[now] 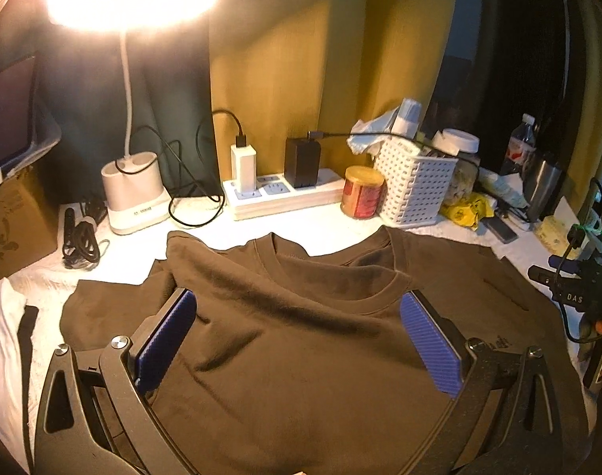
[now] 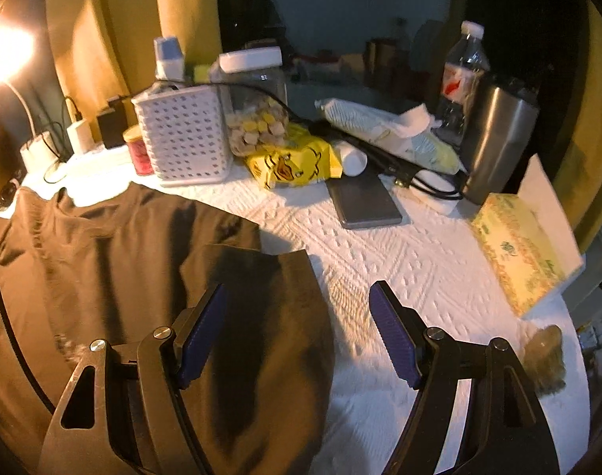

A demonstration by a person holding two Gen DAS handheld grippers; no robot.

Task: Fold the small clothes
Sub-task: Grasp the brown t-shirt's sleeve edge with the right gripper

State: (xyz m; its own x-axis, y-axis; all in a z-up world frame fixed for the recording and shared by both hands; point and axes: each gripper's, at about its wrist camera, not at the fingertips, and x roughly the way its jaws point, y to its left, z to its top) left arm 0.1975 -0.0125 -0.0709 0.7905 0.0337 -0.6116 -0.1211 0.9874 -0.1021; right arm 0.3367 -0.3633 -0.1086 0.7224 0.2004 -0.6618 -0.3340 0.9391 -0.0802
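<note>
Shirt: brown T-shirt (image 1: 301,336) lies flat on the desk (image 2: 400,277), neck hole toward the back wall. One sleeve is flipped over onto the chest in the left view.
Left tool: left tool (image 1: 297,328) hangs over the shirt's chest, just below the collar. Blue pads (image 1: 431,344) spread wide, nothing pinched btwn them.
Right tool: right tool (image 2: 297,332) is over the shirt's right sleeve edge. Pads wide apart, nothing in them. Left pad over brown cloth, right pad over bare white cover.
Desk: white bumpy cover on top, w/ lots of stuff along the back.
Lamp: white desk lamp (image 1: 133,194) at back left, v. bright.
Plugs: white power strip (image 1: 285,194) w/ a white charger and a black charger stuck in.
Can: small red-and-gold can (image 1: 362,198) just beside a white basket w/ holes (image 2: 186,134).
Right side: yellow snack bag (image 2: 293,162), gray phone (image 2: 364,202), steel cup (image 2: 498,134), water bottle (image 2: 461,75), tissue box (image 2: 514,245).
Left side: cardboard box (image 1: 12,221) and a black bundled cord (image 1: 79,237).
</note>
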